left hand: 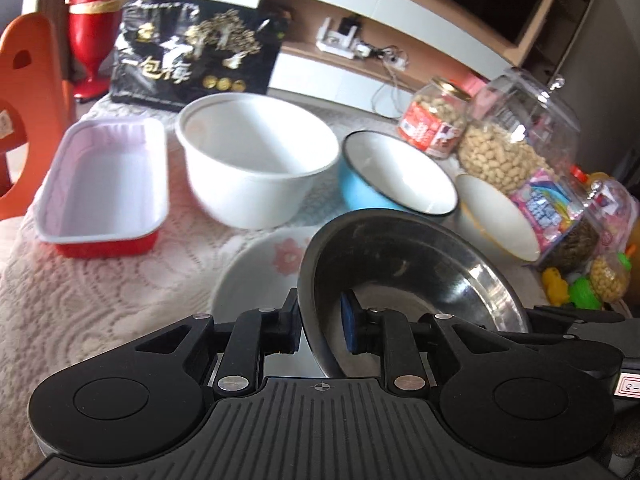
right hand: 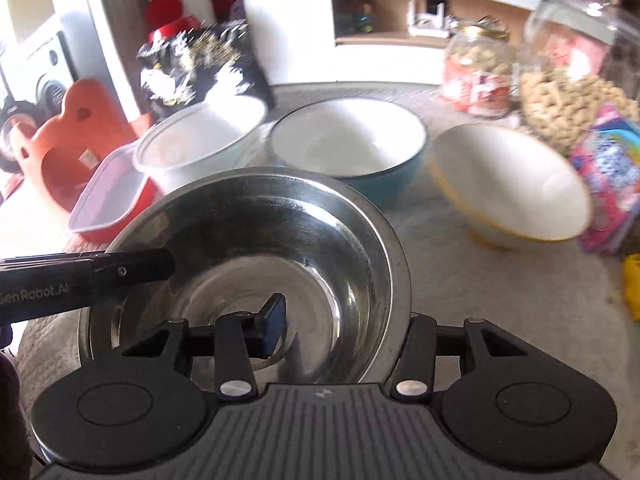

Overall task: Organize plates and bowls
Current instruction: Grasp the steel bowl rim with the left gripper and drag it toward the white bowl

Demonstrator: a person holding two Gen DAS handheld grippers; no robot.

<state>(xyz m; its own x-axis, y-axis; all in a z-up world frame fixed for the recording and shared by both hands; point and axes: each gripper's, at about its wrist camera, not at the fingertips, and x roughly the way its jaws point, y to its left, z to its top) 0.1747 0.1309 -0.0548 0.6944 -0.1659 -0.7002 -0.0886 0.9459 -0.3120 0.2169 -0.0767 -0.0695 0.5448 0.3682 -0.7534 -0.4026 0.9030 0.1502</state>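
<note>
A steel bowl (left hand: 416,276) (right hand: 260,264) is held between both grippers above the lace tablecloth. My left gripper (left hand: 320,326) is shut on its left rim, one pad inside and one outside. My right gripper (right hand: 340,328) straddles its right rim, one blue pad (right hand: 274,326) inside; the outer pad is hidden behind the rim. Under the bowl lies a white plate with pink flowers (left hand: 260,268). Behind stand a large white bowl (left hand: 256,156) (right hand: 200,140), a blue bowl (left hand: 396,176) (right hand: 348,144) and a tilted yellow-rimmed white bowl (left hand: 496,216) (right hand: 508,184).
A red rectangular tray with white inside (left hand: 104,188) (right hand: 112,196) sits at the left. Jars of peanuts (left hand: 516,136) (right hand: 568,80), snack bags (left hand: 556,208) and toys (left hand: 576,288) crowd the right. A black bag (left hand: 192,52) stands behind; an orange chair (left hand: 28,112) is left.
</note>
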